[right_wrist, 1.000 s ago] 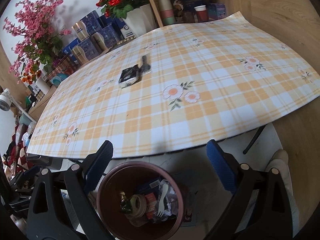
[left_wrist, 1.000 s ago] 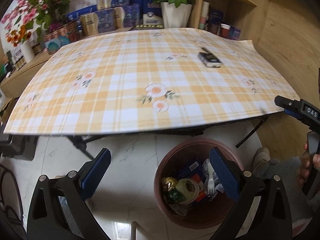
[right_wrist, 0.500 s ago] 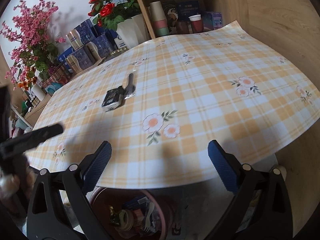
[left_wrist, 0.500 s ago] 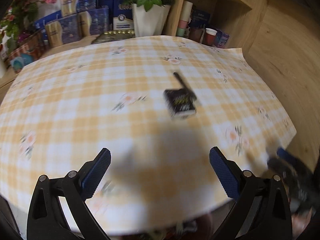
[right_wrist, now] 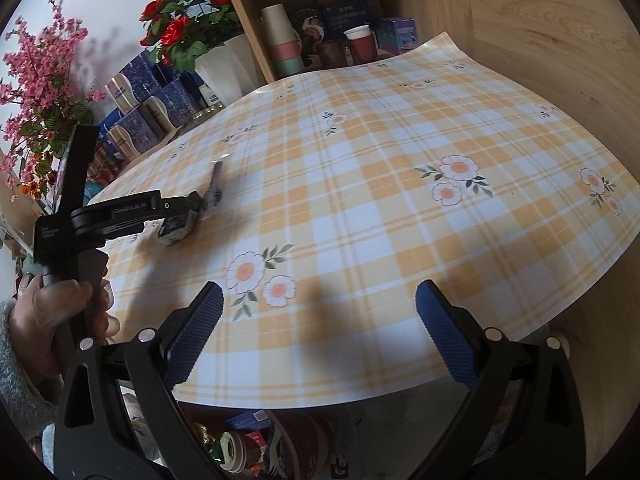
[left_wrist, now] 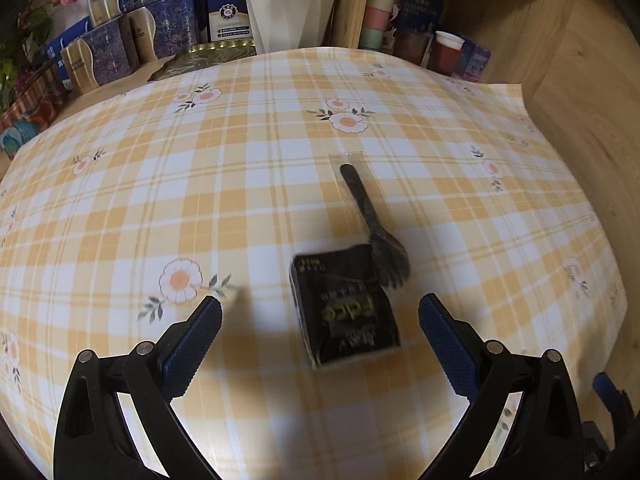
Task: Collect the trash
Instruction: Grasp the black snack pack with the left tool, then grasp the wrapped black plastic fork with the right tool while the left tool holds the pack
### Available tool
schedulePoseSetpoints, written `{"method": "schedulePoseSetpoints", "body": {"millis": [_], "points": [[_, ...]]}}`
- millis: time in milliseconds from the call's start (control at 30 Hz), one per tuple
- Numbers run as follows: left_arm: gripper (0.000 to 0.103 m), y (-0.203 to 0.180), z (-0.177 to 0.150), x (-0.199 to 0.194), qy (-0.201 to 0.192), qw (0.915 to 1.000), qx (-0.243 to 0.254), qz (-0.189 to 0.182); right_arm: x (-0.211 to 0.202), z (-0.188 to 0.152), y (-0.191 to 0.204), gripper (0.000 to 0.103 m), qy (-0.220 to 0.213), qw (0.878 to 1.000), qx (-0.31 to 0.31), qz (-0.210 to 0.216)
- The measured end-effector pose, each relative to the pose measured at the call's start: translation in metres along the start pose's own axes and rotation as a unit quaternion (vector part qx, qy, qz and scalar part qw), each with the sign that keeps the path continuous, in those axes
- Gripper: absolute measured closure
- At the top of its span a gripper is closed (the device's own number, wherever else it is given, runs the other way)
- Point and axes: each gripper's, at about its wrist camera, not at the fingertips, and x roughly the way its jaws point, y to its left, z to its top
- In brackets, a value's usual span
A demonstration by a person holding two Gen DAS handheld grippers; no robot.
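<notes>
Your left tongs [left_wrist: 320, 320] stand wide apart and grip nothing; the blue pads [left_wrist: 192, 344] sit low over the desk on either side of the black packet, clear of it. Your right tongs [right_wrist: 316, 328] are likewise spread wide and empty, held over the near edge of the desk.

Desk [left_wrist: 280, 140]: covered with a yellow-and-white check cloth printed with daisies. In the right wrist view the cloth edge [right_wrist: 360, 392] overhangs the floor.

Trash bin [right_wrist: 304, 436]: reddish-brown, on the floor below the near desk edge. Only part of it shows, between the right tongs; it holds mixed wrappers and a roll of tape.

White flower pot [left_wrist: 288, 4]: at the far side of the desk with red roses above it in the right wrist view; blue and gold boxes [left_wrist: 108, 52] stand to its left, and stacked cups [right_wrist: 282, 38] sit in the wooden shelf to its right.

Your left hand [right_wrist: 52, 320]: seen in the right wrist view, in a fluffy pale sleeve, gripping the left tool's handle.

Black packet [left_wrist: 346, 308]: lies flat on the desk, gold lettering on top, slightly blurred.

Black plastic fork [left_wrist: 374, 226]: lies just beyond the packet; its head touches the packet's far right corner and its handle points away. It appears to lie in a clear wrapper.
</notes>
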Motion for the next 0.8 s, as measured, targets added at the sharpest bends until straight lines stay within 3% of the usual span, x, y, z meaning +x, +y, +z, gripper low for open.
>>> {"method": "schedulePoseSetpoints", "body": {"millis": [133, 167, 267, 467, 600, 733, 800], "points": [[0.046, 0.002, 0.001, 0.007, 0.014, 0.9998, 0.012, -0.010, 0.003, 0.006, 0.000, 0.008, 0.000, 1.000, -0.006, -0.001], [0.061, 0.002, 0.001, 0.005, 0.014, 0.9995, 0.023, -0.016, 0.004, 0.007, 0.001, 0.008, 0.000, 1.000, -0.007, -0.001], [0.070, 0.007, -0.001, -0.001, 0.020, 0.9992, 0.026, -0.025, 0.010, 0.016, 0.005, 0.008, 0.002, 1.000, -0.015, 0.007], [0.072, 0.036, -0.012, -0.040, -0.010, 0.9993, 0.009, -0.034, 0.035, 0.050, 0.038, 0.009, 0.011, 0.997, -0.057, 0.046], [0.072, 0.060, -0.024, -0.068, -0.027, 0.9990, -0.002, -0.034, 0.073, 0.075, 0.074, 0.024, 0.041, 0.991, -0.102, 0.074], [0.072, 0.087, -0.041, -0.091, -0.038, 0.9984, -0.028, -0.032, 0.118, 0.092, 0.110, 0.043, 0.069, 0.985, -0.146, 0.062], [0.072, 0.102, -0.054, -0.103, -0.040, 0.9979, -0.041, -0.029, 0.138, 0.098, 0.125, 0.045, 0.085, 0.984, -0.151, 0.052]]}}
